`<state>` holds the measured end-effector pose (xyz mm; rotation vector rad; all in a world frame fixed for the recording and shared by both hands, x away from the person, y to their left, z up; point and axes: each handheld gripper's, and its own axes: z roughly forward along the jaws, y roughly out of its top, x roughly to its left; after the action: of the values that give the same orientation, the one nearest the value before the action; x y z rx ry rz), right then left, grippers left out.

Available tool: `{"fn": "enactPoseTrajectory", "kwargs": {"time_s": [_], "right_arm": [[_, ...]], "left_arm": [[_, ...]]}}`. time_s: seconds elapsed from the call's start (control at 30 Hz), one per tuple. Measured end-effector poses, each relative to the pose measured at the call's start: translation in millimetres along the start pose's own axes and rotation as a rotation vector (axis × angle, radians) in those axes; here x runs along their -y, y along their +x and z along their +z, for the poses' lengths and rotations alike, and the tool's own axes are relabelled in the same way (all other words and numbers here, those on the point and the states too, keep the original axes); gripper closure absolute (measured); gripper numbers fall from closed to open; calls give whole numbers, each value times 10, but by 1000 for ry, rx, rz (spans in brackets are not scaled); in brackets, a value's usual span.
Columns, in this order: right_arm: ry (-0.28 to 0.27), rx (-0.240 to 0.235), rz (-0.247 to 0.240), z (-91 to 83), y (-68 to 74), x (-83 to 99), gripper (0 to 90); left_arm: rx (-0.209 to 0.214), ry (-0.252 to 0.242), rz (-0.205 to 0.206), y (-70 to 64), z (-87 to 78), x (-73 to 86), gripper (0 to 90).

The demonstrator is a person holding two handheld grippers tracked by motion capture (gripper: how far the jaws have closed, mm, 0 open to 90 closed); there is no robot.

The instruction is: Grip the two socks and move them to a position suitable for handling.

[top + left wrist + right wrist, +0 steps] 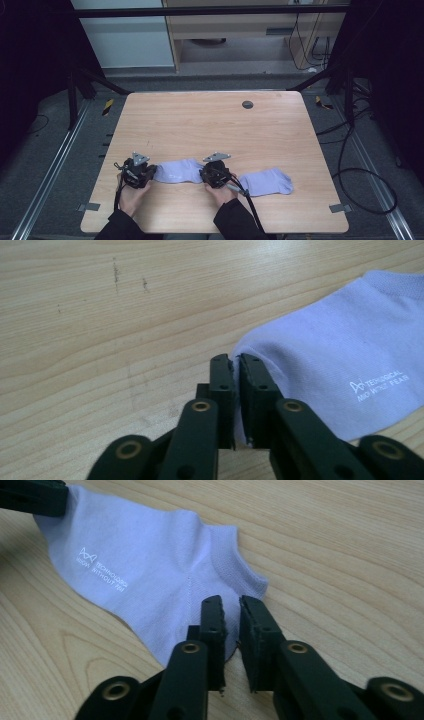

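Both the left gripper (236, 362) and right gripper (231, 605) pinch one sock (176, 170); the high view shows a second sock (267, 181).

A light wooden table (210, 125) carries two pale lilac socks along the lower part of the frame — one sock (177, 170) left of centre, the other sock (266, 181) lower right. A small dark round cap (247, 104) sits in the tabletop near the upper edge.

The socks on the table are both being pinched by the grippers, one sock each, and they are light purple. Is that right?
Not quite. Both grippers pinch the same sock: the left gripper grips its toe end and the right gripper its other end, as the high view shows. The second sock lies untouched on the table, to the right. Both are light purple.
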<state>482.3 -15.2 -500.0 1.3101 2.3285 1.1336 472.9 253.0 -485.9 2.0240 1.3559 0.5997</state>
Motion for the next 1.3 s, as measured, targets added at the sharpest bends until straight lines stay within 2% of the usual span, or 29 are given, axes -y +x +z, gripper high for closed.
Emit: {"fn": "enactPoseTrajectory", "kwargs": {"time_s": [0.1,0.23,0.4,0.43,0.5,0.83,0.9,1.1,1.3], "right_arm": [[-18,6,-15,-27,-11,-6,751],[-69,0,-12,-132,-44,-37,676],[-127,0,8,-322,-165,-99,595],[-134,-3,21,-359,-200,-109,580],[-138,2,25,-426,-278,-126,551],[-147,64,32,-838,-716,-75,476],[-146,76,22,-926,-794,-44,464],[-141,103,12,-1205,-990,105,442],[-108,141,1,-1416,-1142,316,428]], "left_arm": [[4,-24,-8,0,-26,-6,737],[13,-87,-3,-33,-132,-43,638],[35,-138,-12,-72,-229,-72,543],[39,-144,-6,-79,-246,-79,527],[61,-151,-20,-107,-269,-95,499],[146,-158,24,-372,-349,-201,442],[155,-157,36,-428,-356,-218,436],[183,-152,44,-564,-347,-250,435],[214,-149,58,-730,-309,-322,445]]}}
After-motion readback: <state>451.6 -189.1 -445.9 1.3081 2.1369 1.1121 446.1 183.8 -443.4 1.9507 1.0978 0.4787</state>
